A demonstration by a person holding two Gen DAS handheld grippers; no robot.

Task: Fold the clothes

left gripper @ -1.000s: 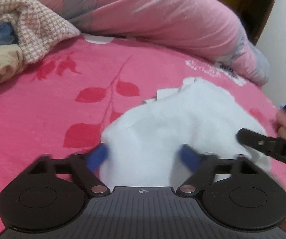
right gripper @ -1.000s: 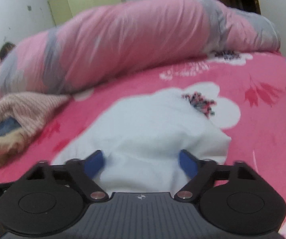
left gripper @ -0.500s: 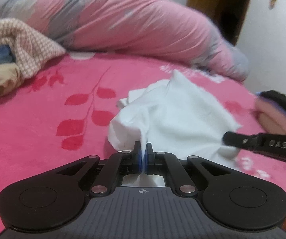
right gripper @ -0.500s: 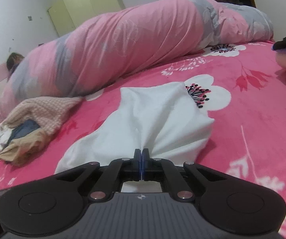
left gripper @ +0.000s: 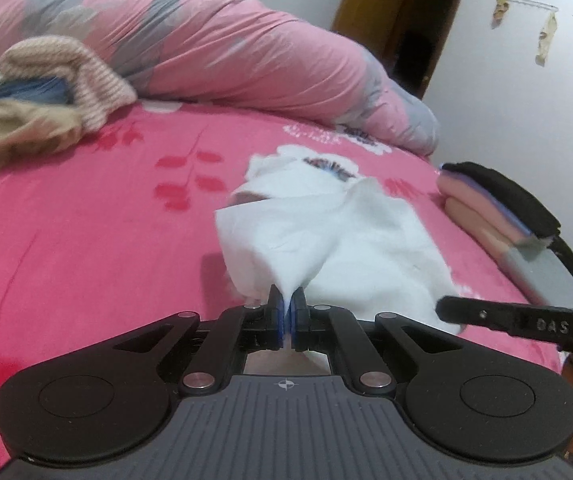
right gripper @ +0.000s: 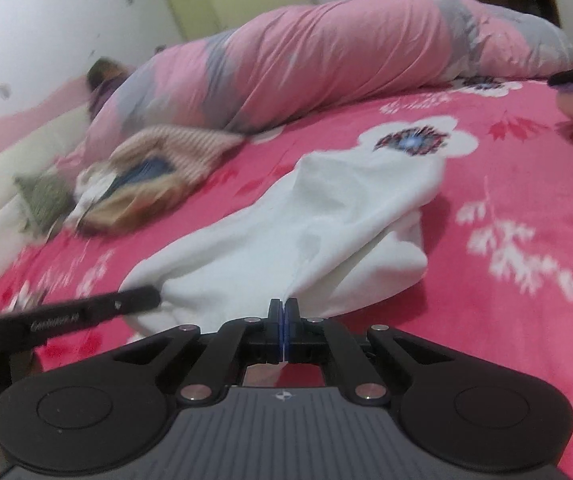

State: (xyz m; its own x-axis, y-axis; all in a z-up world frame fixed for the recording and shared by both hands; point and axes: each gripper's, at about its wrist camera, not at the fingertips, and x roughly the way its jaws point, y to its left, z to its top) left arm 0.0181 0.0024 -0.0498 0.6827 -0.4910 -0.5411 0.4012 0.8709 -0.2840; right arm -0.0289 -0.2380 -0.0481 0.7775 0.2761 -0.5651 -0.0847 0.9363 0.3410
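A second ago both tools stood wide over the white garment with its near edge between their blue pads; now the left tool (left gripper: 286,312) is pinched tight on a bunch of the cloth (left gripper: 326,240), and the right tool (right gripper: 284,320) is clamped the same way on its own bunch (right gripper: 306,232); in both views the fabric fans out from the closed pads in taut creases. The garment has also been dragged and raised since then; its near edge is off the bed (left gripper: 86,240), while the far part trails on the pink floral cover beside the printed white flower (right gripper: 414,140). For the task this probably means the grasp step is done and the carry-over of a fold has begun, with the near edge likely meant to be laid over the far part; that is a judgement only.

Both tools point forward and somewhat downward across the bed, side by side; the right tool's finger shows at the right edge of the left view, the left tool's at the left edge of the right view, so the two grips sit near each other along the same edge. A pile of other clothes (left gripper: 26,120) lies well apart to the left; a folded stack (left gripper: 506,224) sits at the right; a rolled quilt (left gripper: 206,48) runs along the back.
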